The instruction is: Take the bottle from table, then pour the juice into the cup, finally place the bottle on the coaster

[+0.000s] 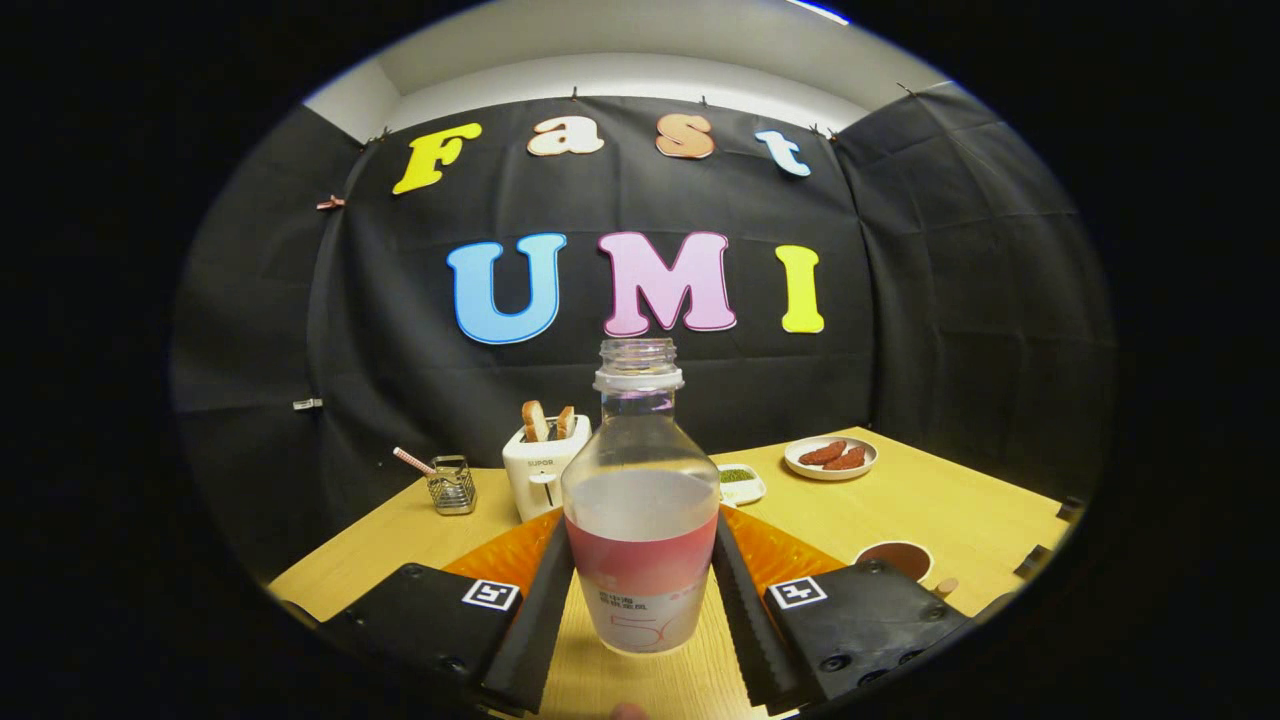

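The wooden table (900,510) is spreading across the booth, carrying everything else. An orange mat (775,550) is lying on it just behind the fingers, showing on both sides of the bottle. The gripper (640,590) is clenching an uncapped clear plastic bottle (640,500), one finger pressing on each side of its labelled lower half; the bottle is standing upright between them, partly filled with a pale liquid, its open neck pointing up. Behind it, a white toaster (540,470) is holding two slices of toast (547,420). Beyond the right finger, a cup (896,558) with a dark inside is sitting on the table, well apart from the bottle. Farther back, a white plate (830,457) is bearing two sausages. A small dish (740,483) with something green is sitting just behind the bottle's shoulder. Beside the toaster, a little wire basket (452,485) is holding a striped straw (412,460).
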The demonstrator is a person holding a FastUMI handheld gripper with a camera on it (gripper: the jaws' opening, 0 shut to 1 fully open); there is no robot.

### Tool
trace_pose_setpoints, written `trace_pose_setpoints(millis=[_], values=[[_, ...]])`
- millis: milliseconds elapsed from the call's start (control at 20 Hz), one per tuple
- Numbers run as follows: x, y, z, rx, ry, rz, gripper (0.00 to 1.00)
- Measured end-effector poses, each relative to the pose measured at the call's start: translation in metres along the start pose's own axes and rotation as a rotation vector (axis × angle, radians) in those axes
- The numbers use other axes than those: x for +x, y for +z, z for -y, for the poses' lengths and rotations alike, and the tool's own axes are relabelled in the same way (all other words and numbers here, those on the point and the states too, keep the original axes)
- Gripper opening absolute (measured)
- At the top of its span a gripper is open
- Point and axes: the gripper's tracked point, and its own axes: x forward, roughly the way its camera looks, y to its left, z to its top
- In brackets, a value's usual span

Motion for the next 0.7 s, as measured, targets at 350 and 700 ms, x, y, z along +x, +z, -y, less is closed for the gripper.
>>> trace_pose_setpoints(millis=[350, 700], values=[[0.016, -0.022, 0.004, 0.266, 0.019, -0.139, 0.75], [0.018, -0.04, 0.026, 0.518, -0.011, -0.209, 0.75]])
